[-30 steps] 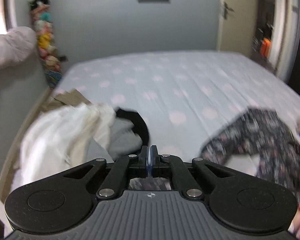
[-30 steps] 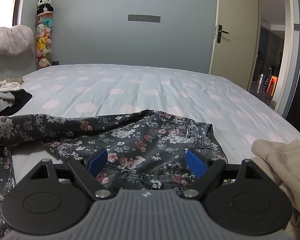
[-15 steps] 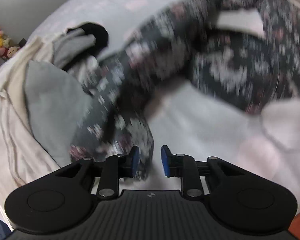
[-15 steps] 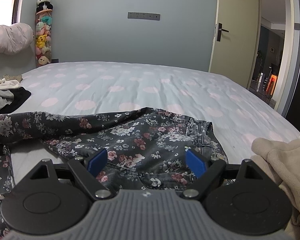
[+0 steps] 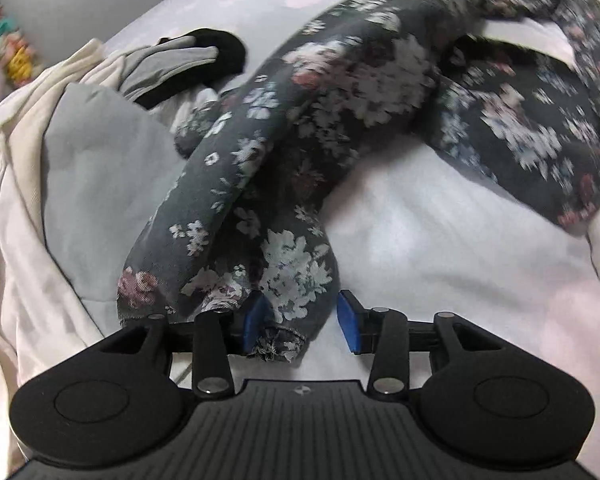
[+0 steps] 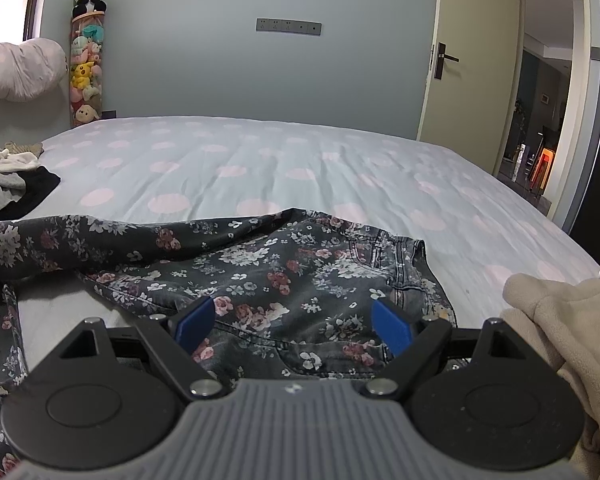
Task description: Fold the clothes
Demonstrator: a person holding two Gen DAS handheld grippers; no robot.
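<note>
My left gripper points steeply down at the frayed hem of one leg of the floral jeans; its jaws are opening, the hem lies between the blue pads but neither pad presses it, so I read this as letting the leg go where it should lie. To do that well I would let the jaws part fully before lifting, so the ragged hem does not snag on a pad and drag the leg out of line; the leg is twisted on itself and wants flattening before any fold. My right gripper hangs low over the waist end of the jeans near the front edge of the bed, jaws wide apart with nothing between them; it could pin the waistband while the other side smooths.

Counting: one pair of floral jeans, spread along the front edge of the bed; one heap of loose clothes at the left edge, white, grey and black pieces in it, the exact number hidden; one beige fleece garment at the front right corner; two grippers.
</note>
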